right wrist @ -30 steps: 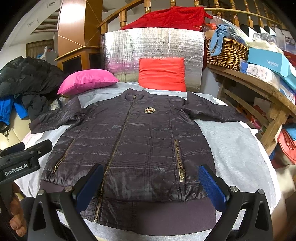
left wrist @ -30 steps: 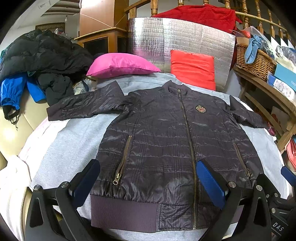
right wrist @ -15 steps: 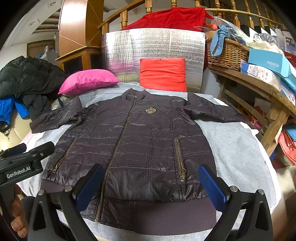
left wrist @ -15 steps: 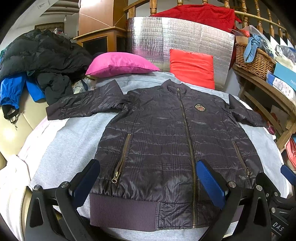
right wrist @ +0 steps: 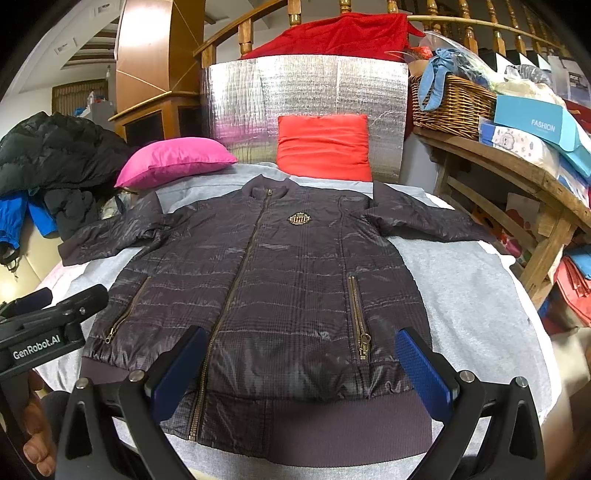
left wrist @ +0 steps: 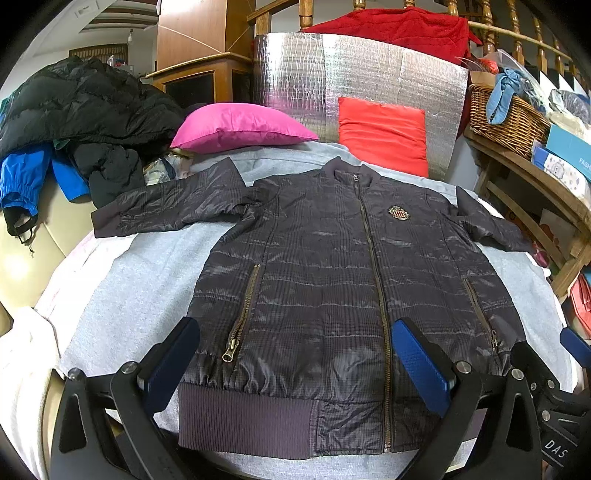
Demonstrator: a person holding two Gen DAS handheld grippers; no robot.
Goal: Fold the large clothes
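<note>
Jacket [left wrist: 332,288] lies flat ahead of me, collar far, hem nearest; my left gripper [left wrist: 295,362] and right gripper [right wrist: 303,365] both gape empty above its hem.

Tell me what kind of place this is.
Probably a lived-in home, near a staircase: a wooden banister runs behind, cushions sit by the spread jacket, and a wicker basket holds household clutter.
</note>
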